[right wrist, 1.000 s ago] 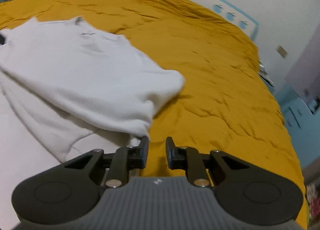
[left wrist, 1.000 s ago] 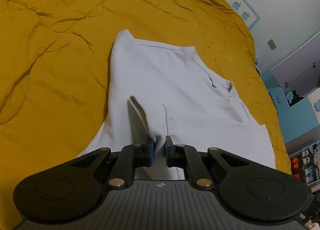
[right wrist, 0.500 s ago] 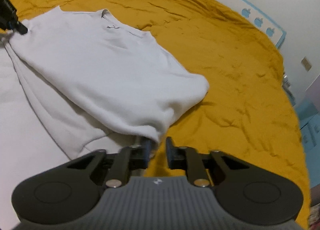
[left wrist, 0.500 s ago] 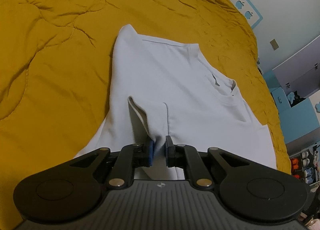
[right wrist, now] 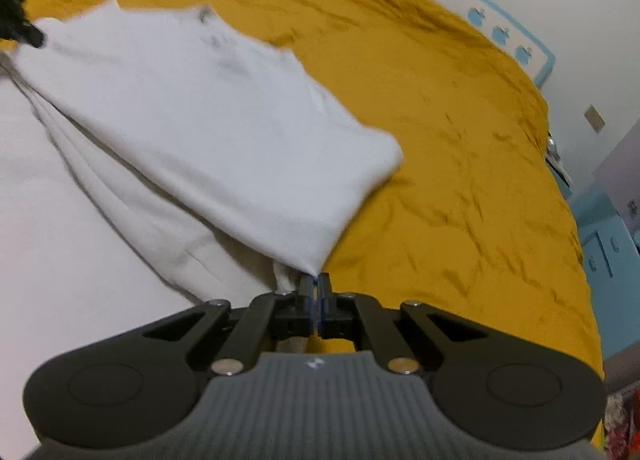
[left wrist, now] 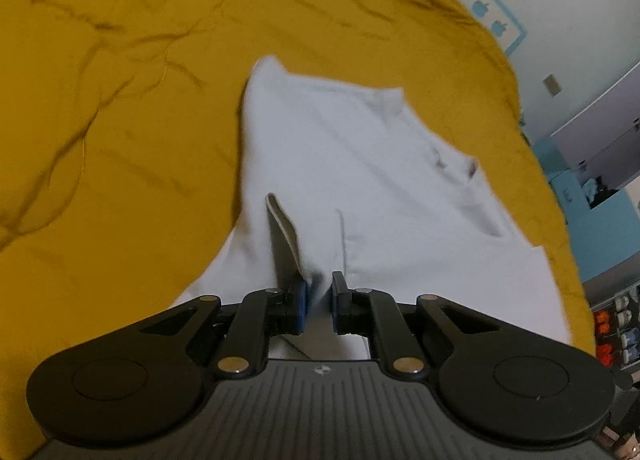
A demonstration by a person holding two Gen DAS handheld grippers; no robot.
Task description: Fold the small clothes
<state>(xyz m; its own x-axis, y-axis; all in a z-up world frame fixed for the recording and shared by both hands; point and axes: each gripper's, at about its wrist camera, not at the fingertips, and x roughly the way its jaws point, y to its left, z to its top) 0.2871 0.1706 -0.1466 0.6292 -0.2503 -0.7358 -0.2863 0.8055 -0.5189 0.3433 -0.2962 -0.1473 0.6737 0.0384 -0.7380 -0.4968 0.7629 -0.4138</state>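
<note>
Two black two-finger grippers are in our hands, and both pinch the white cotton T-shirt (left wrist: 360, 180) that lies on the mustard-yellow quilted bedspread (left wrist: 100, 120). Our left gripper (left wrist: 318, 306) clamps a raised fold at the lower centre of its frame. Our right gripper (right wrist: 316, 296) has fully closed on the shirt's corner, lower centre.

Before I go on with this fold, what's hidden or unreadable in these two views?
- Left wrist view: white cotton shirt, near hem hidden behind left tongs; collar motion-blurred.
- Right wrist view: gripped corner hidden inside right tongs; shirt's left part cut by the frame edge.
- Mustard quilted bedspread under the shirt: covered.
</note>
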